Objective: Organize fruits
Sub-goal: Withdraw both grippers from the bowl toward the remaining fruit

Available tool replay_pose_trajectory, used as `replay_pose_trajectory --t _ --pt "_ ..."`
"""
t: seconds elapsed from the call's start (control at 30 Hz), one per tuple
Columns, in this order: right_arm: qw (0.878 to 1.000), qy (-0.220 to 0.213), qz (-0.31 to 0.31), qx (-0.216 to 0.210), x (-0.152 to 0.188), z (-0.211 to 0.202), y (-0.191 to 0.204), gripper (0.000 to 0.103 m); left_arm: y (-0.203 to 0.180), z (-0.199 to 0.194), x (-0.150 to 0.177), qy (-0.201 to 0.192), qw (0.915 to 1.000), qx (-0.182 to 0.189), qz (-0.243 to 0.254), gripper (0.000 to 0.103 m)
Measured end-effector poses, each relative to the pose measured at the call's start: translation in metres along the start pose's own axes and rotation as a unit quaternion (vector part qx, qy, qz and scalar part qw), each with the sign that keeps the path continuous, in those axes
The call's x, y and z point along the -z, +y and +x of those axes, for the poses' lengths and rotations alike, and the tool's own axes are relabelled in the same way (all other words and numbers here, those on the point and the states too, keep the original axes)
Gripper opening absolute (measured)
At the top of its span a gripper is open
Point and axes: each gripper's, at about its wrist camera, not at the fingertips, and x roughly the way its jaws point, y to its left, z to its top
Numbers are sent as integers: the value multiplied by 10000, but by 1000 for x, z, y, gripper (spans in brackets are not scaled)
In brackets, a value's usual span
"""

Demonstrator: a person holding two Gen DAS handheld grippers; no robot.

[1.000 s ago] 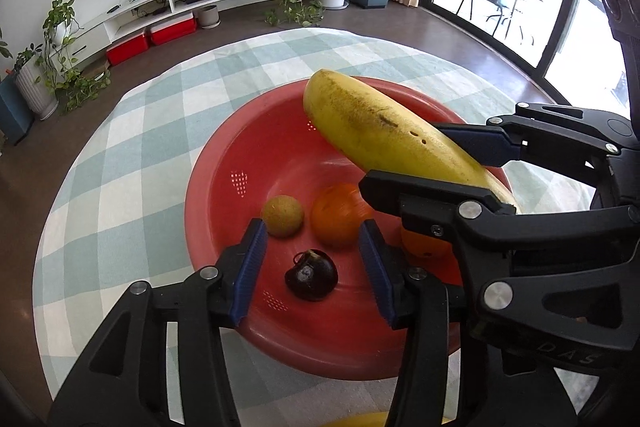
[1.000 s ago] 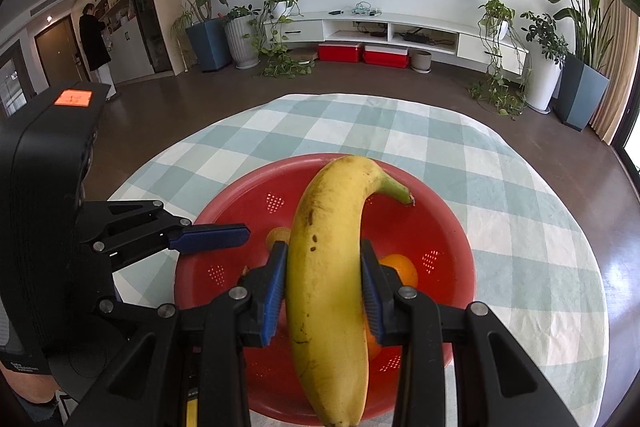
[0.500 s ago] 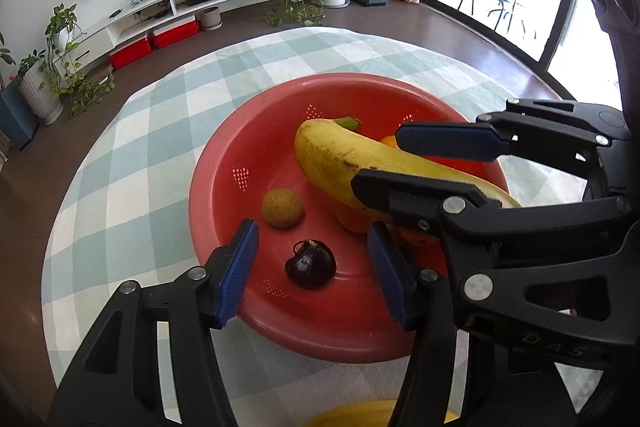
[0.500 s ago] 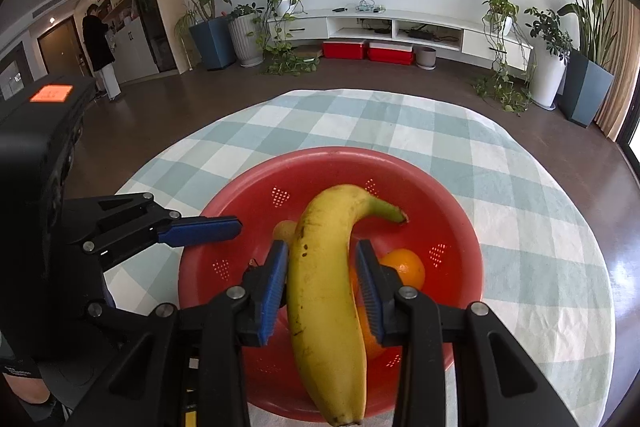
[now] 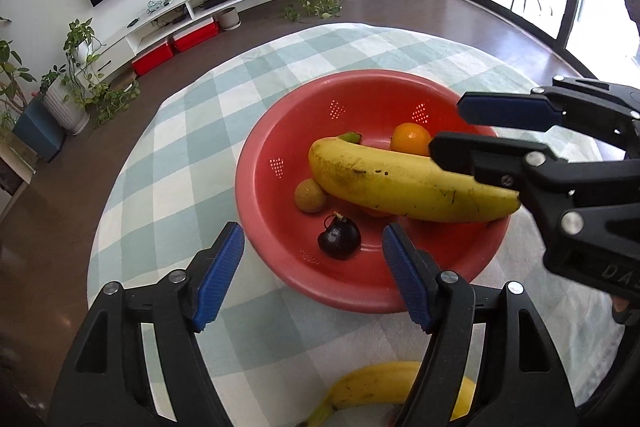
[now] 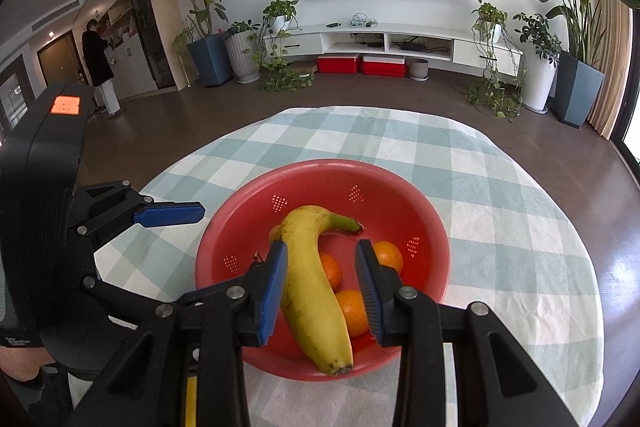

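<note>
The banana [image 6: 316, 291] is lying in the red bowl [image 6: 208, 267], which is sitting on the round bench under a green-and-white checked cloth [image 5: 180, 147]. Its green stem is pointing toward the far wall of the bowl, and its blunt end is sticking out over the near rim. It is resting across the oranges: one [image 6: 331, 269] is showing beside its middle, another [image 6: 354, 311] is lying against its lower part, and a third [image 6: 387, 255] is sitting further right.

The right tool [image 6: 321, 246] is hanging over the bowl, gripping nothing. Its left pad is showing right at the banana's edge, while a clear gap (the oranges are showing through it) is separating the right pad from the fruit.

The left tool [image 5: 312, 229] is hovering at the near edge of the bowl with its jaws apart; they have just been opening, and nothing is being pressed between them. Past its pads, a dark, nearly black fruit [image 5: 339, 237] and a small brownish round fruit [image 5: 310, 195] are lying on the bowl's floor, beside the banana.

A second banana [image 5: 372, 391] is lying on the cloth outside the bowl, partly hidden behind the left tool.
</note>
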Motion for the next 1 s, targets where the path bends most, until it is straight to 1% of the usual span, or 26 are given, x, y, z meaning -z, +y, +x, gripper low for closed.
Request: replay_pose_trajectory --t 0.07,0.13,0.17,0.2,0.23,0.3,0.37,0.43,0.53,0.67,0.77,0.83,1.0 --pt "10000 -77 51 -10 2 -10 -2 39 -2 -5 5 82 9999 -78 68 73" --pt "9998 -146 128 -36 4 -22 -5 42 -4 -12 12 114 9998 -113 120 74" --pt "9997 -196 170 -52 6 -29 -6 48 -5 -17 16 105 9998 -119 136 74" --pt "9993 -271 237 -80 9 -37 -7 58 -6 -22 20 76 9998 -118 124 74" --pt "9987 -361 324 -126 12 -44 -9 63 -5 -29 25 22 9999 -107 76 74" --pt "9970 -533 513 -240 22 -61 -12 84 -3 -45 36 -130 9999 -49 -67 78" --pt "9957 -605 651 -269 34 -74 -14 92 -2 -62 49 -304 9993 -23 -218 89" --pt "9948 -639 747 -264 49 -85 -16 93 -1 -78 66 -448 9981 8 -425 91" --pt "9925 -598 1024 -281 76 -95 -21 93 -4 -100 96 -630 9950 206 -747 91" --pt "9890 -447 1383 -276 115 -102 -24 93 -16 -119 137 -791 9913 419 -967 91" --pt "9863 -323 1591 -299 139 -104 -22 93 -24 -123 166 -736 9880 558 -1237 91" --pt "9860 -244 1618 -319 151 -105 -18 93 -30 -123 182 -659 9867 630 -1342 92" --pt "9880 -146 1512 -292 161 -103 -8 93 -48 -123 207 -587 9844 756 -1474 91"
